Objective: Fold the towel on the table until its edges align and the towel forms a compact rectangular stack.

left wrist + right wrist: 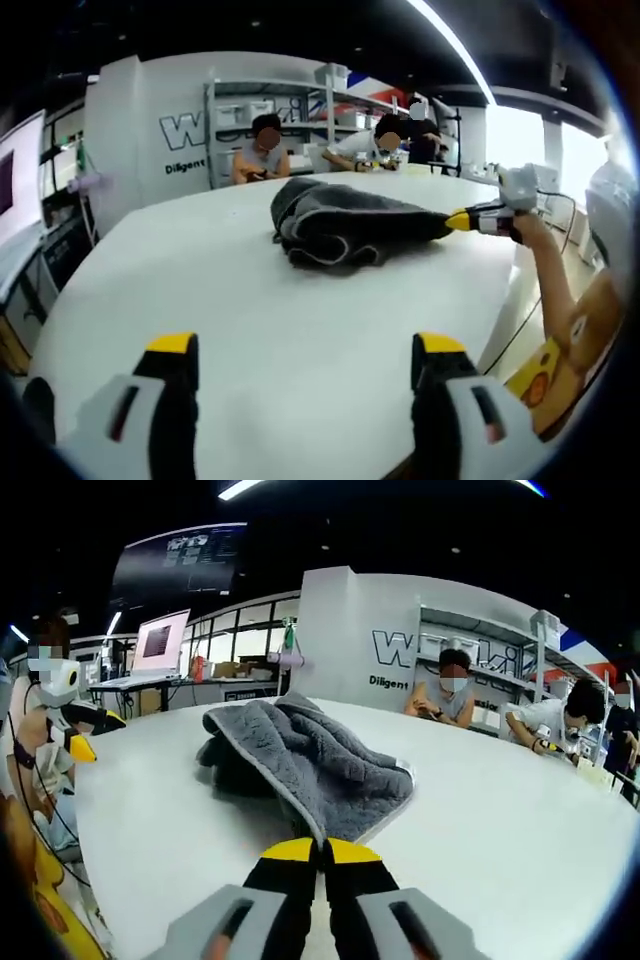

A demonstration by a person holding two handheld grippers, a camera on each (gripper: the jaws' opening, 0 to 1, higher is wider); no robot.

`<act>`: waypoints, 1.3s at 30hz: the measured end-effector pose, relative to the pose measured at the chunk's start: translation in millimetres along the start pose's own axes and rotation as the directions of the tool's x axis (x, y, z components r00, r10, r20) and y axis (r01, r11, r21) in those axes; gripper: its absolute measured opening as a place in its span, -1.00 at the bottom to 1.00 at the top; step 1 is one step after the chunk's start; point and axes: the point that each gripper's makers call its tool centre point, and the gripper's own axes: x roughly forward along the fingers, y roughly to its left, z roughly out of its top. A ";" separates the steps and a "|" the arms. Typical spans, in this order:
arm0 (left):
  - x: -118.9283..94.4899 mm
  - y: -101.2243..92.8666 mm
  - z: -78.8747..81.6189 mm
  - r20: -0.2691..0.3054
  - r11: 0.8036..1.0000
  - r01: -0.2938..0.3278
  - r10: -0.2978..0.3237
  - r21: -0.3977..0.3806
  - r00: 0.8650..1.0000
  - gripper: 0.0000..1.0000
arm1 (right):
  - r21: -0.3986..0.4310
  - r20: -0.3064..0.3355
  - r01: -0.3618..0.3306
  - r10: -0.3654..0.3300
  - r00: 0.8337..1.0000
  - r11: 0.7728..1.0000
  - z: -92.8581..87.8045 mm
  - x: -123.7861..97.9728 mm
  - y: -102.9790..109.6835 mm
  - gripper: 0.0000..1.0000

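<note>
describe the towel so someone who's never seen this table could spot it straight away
Start at the big round white table. Near its middle lies a dark grey fluffy towel, bunched in a loose heap with a pale edge trim. It is the one soft, dark thing on the white top, and the right gripper is shut on its near corner.

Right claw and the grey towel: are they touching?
Touching. In the right gripper view the right claw is shut on an edge of the grey towel; the left gripper view also shows its yellow tips meeting the towel's corner.
</note>
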 end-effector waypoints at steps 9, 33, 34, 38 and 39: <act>0.9 -2.6 2.0 0.001 1.000 0.005 -0.005 0.004 1.000 0.84 | 0.026 -0.015 0.083 -0.082 0.997 0.996 -10.6 -12.3 -33.2 -0.93; 3.7 -2.6 4.9 0.001 1.000 0.004 -0.004 0.005 1.000 0.84 | 0.037 -0.051 0.227 -0.225 0.973 0.973 -22.3 -28.4 -85.5 -0.91; 3.7 -2.3 5.0 0.002 1.000 0.003 -0.003 0.005 1.000 0.84 | 0.037 -0.053 0.231 -0.229 0.972 0.972 -22.8 -29.1 -86.8 -0.91; 4.2 -2.3 4.6 0.001 1.000 0.004 -0.004 0.005 1.000 0.84 | 0.033 -0.062 0.256 -0.254 0.965 0.966 -25.8 -33.5 -94.0 -0.91; 4.4 -2.5 4.4 0.001 1.000 0.005 -0.005 0.005 1.000 0.84 | 0.035 -0.062 0.260 -0.258 0.964 0.965 -26.5 -34.4 -95.5 -0.91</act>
